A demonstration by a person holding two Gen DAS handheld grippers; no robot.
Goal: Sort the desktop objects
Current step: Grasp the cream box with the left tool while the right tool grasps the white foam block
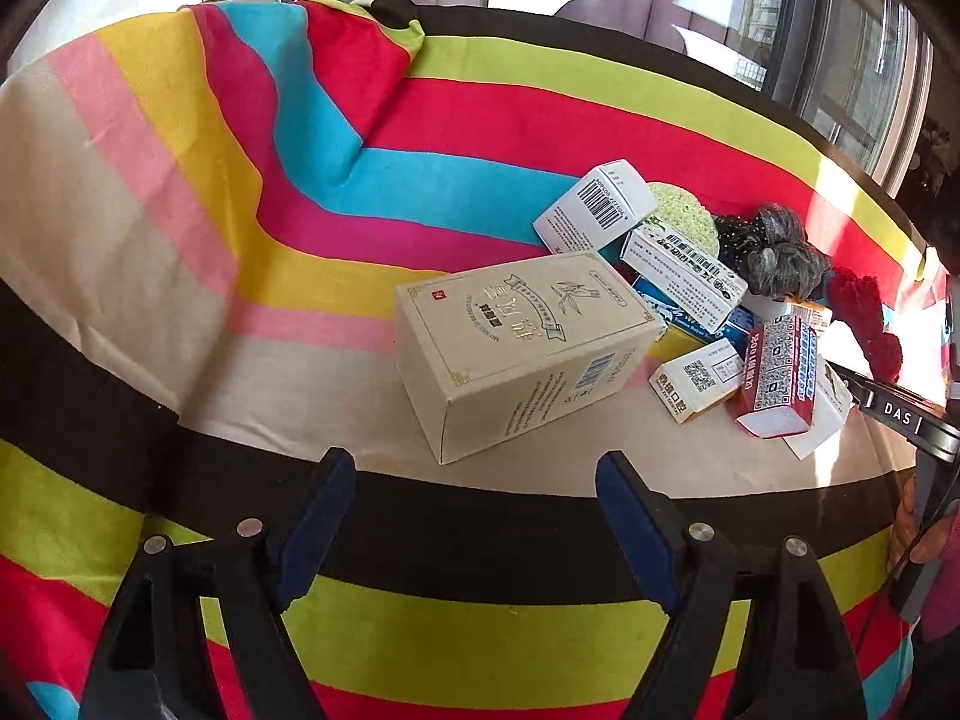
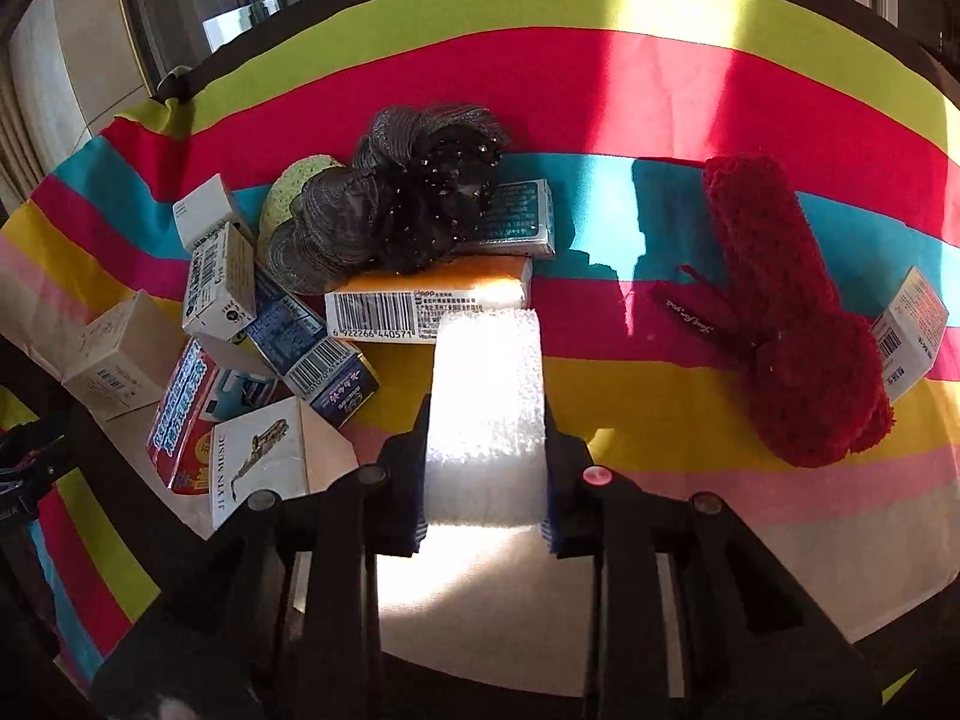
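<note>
My right gripper (image 2: 485, 468) is shut on a white foam block (image 2: 486, 408), whose sides its blue pads press. Beyond it lies a pile of small cartons, an orange barcode box (image 2: 420, 300) and a dark mesh hair accessory (image 2: 408, 204). A red plush hair clip (image 2: 792, 324) lies to the right. My left gripper (image 1: 474, 516) stands open with nothing between its fingers, just short of a large beige box (image 1: 522, 354). The same pile shows on the right of the left wrist view, with the dark hair accessory (image 1: 774, 252) and a red-white carton (image 1: 780, 378).
A striped cloth (image 1: 240, 192) covers the table and rises in folds at the back left. Windows stand behind the table's far edge. A white carton (image 2: 906, 336) lies at the right by the red clip. The right gripper's body (image 1: 912, 420) shows at the right edge.
</note>
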